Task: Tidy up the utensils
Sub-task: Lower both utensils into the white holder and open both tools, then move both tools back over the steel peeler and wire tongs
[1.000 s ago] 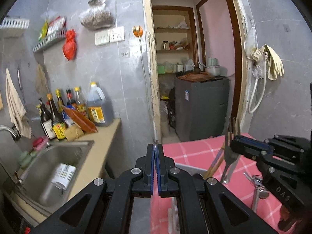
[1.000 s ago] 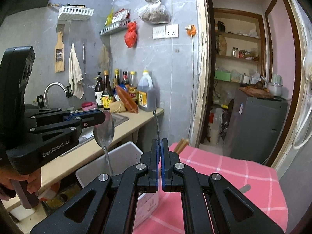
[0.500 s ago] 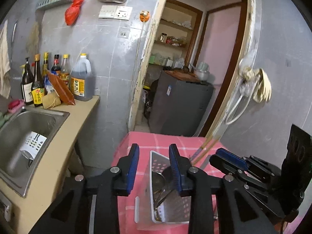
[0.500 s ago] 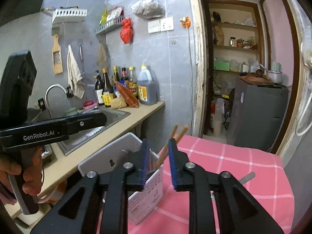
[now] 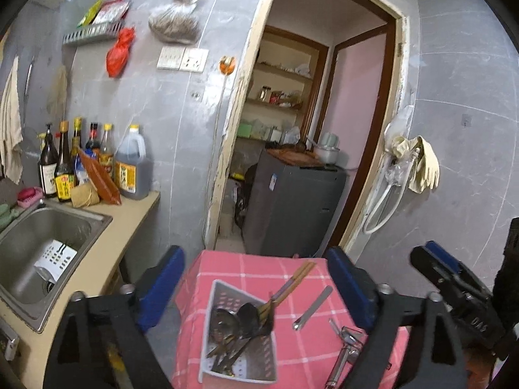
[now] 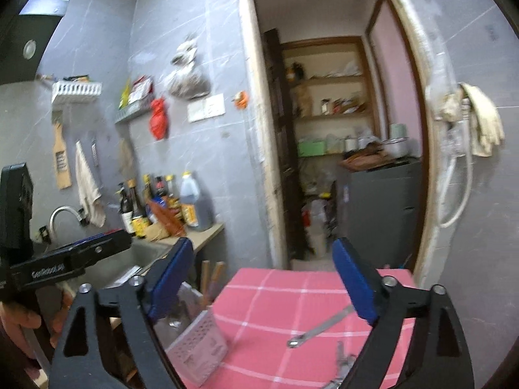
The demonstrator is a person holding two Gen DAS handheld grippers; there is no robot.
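A white perforated utensil basket (image 5: 220, 295) stands on the pink checked tablecloth (image 5: 227, 269). It holds spoons (image 5: 227, 321) and wooden chopsticks (image 5: 293, 278). A flat metal utensil (image 5: 313, 306) and a metal peeler-like tool (image 5: 345, 350) lie on the cloth to its right. My left gripper (image 5: 256, 291) is wide open and empty above the basket. My right gripper (image 6: 266, 282) is wide open and empty above the cloth; the basket (image 6: 198, 347), the chopsticks (image 6: 211, 278) and the flat utensil (image 6: 321, 325) show below it.
A steel sink (image 5: 39, 246) and counter with sauce bottles (image 5: 65, 162) lie to the left. A doorway with a grey appliance (image 5: 292, 207) is behind the table. Rubber gloves (image 5: 418, 162) hang on the right wall.
Both grippers have opened wide; the left has let go of its spoon and the right of its chopsticks, which now rest in the basket. Both have lifted away from the basket.
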